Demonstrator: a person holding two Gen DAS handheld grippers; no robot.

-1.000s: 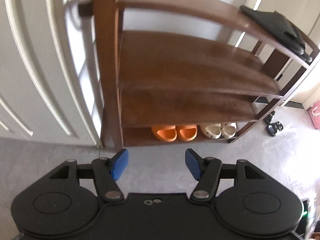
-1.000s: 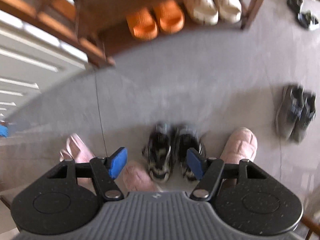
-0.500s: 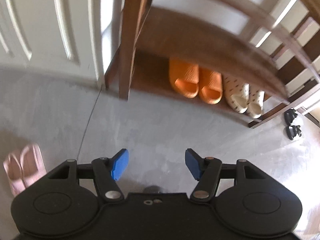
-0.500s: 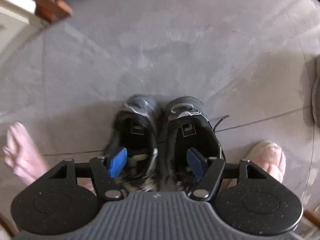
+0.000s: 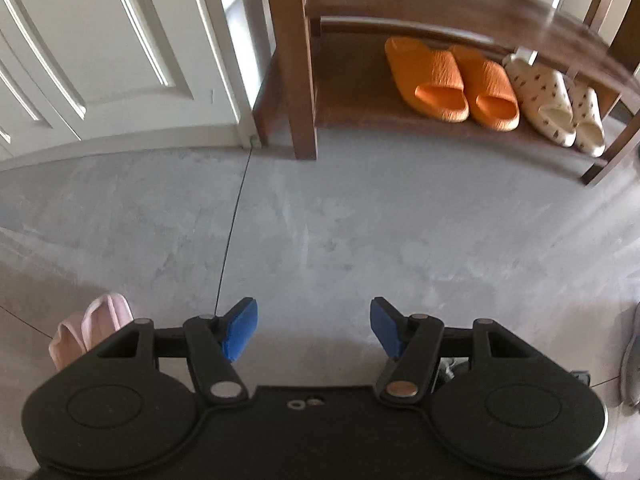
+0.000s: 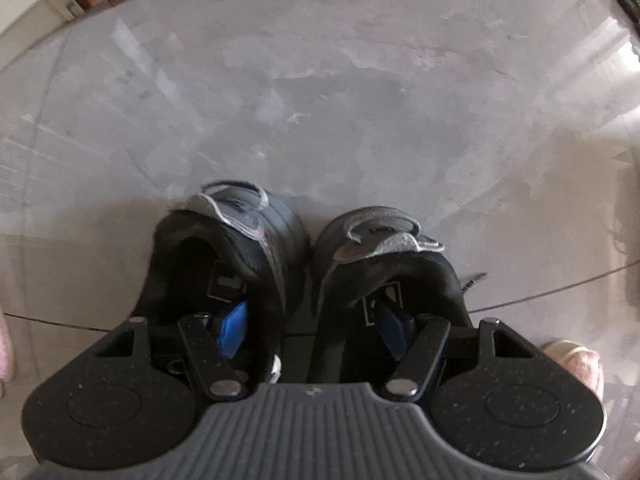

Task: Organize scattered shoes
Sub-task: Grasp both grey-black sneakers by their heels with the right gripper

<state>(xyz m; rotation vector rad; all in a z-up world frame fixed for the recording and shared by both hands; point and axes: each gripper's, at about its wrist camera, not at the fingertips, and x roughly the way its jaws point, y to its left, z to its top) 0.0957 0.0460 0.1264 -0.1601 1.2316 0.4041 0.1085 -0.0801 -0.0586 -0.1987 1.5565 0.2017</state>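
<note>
**Right claw straddling the black sneaker pair, left claw open over bare floor**

Right gripper point(image 6: 314, 330) points down onto a pair of black sneakers point(image 6: 304, 264) standing side by side on the grey floor point(image 6: 320, 100), heels toward the claw, toes away. Jaws spread wide: one blue pad point(image 6: 231, 330) sits inside the opening of the left-hand sneaker, the other pad inside the opening of the right-hand sneaker, so the two inner collars lie between the pads. The pads do not look pressed against the collars; no squeeze seen. Grey tongues with pale trim stick up just ahead of the fingertips. A pink slipper point(image 6: 578, 364) lies just beside the claw's right edge, partly hidden by the body.

Left gripper point(image 5: 314, 330) is open, nothing between its blue pads, only floor point(image 5: 340, 220) under it. Ahead of it, well apart, stands a brown wooden shoe rack point(image 5: 304, 60). On the rack's bottom shelf: a pair of orange slides point(image 5: 452, 80), and touching them on the right a pair of cream spotted slippers point(image 5: 556, 104). A white panelled door point(image 5: 100, 48) is ahead-left, next to the rack leg. A pair of pink slippers point(image 5: 90, 328) lies just left of the claw, partly behind its body. A grey shoe edge point(image 5: 632, 360) shows at far right, cut off.
</note>
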